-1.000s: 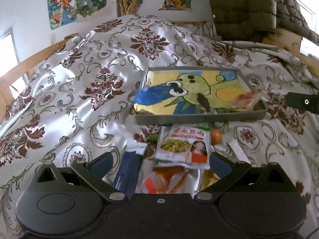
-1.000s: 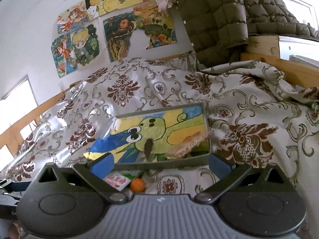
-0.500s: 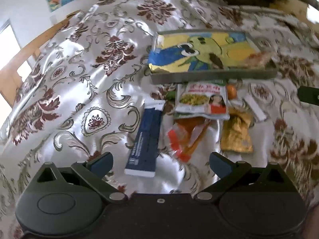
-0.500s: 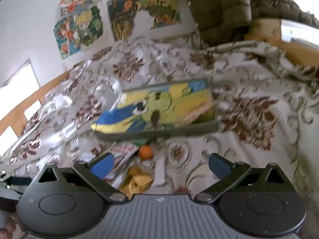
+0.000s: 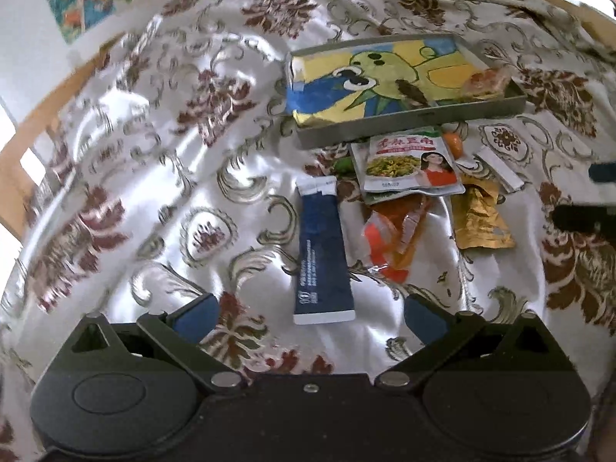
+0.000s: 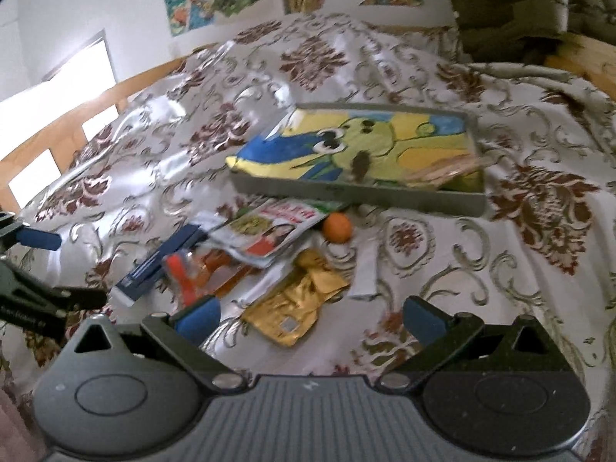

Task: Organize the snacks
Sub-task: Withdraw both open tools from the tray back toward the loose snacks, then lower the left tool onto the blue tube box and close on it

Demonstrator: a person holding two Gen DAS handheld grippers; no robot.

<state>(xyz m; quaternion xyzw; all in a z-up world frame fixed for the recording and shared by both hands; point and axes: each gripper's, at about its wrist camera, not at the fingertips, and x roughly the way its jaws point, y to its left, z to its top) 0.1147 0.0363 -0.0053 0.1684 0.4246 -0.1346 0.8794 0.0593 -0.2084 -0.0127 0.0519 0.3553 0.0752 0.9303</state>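
- I hold the left tool (image 5: 308, 313) spread wide and empty, above the patterned bed cover (image 5: 161, 192); nothing lies between its fingers.
- The blue sachet (image 5: 321, 254) lies at 12 o'clock from that tool, just beyond its fingertips. Its long axis runs 12 to 6, near end squarely toward me. In my judgement the left tool is the nearer one for it.
- Open cover lies at 9 o'clock of the sachet; the bed's wooden rail (image 6: 50, 146) stands well apart at far left.
- At 3 o'clock of the sachet, the orange clear wrapper (image 5: 392, 235) lies just beside it, its near edge close: a crowding risk for a finger on that side.
- The white printed packet (image 5: 412, 165) overlaps the wrapper's far end and lies near the grey tray (image 5: 404, 127) at 12 o'clock, which already holds a small wrapped snack at its right end.
- The gold pouch (image 6: 296, 308) lies at 12 o'clock of the right tool (image 6: 310, 313), also spread wide and empty, with the small orange ball (image 6: 337, 228) beyond and the white stick (image 6: 365, 269) at 1 o'clock.
- Bare cover at 3 o'clock gives the right tool room.
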